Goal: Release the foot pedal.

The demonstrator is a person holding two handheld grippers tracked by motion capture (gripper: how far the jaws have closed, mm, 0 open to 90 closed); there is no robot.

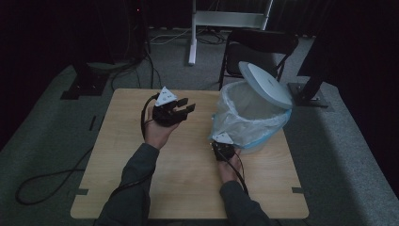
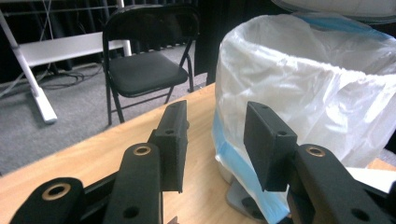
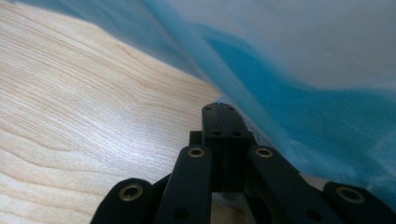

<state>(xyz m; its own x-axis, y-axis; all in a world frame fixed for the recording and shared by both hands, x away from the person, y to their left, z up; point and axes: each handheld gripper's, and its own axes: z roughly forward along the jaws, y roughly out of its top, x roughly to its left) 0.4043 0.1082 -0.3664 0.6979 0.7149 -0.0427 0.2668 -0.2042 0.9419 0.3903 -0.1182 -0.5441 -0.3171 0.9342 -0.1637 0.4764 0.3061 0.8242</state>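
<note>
Right gripper point(image 3: 223, 114) clenched on edge of bin liner point(image 3: 299, 70); left gripper point(image 2: 217, 140) raised beside bin point(image 1: 263, 141), jaws released, holding nothing.

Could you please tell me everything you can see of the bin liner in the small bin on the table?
The bin liner is a thin, translucent plastic bag, whitish with a blue band lower down. It lines a small bin whose white lid stands tilted open, and it is folded out over the rim, hanging crumpled down the outside on the table's right side. The right gripper is at its lower edge, jaws together; a thin fold may be pinched, though that is hard to confirm. The left gripper is open, apart from it.
</note>
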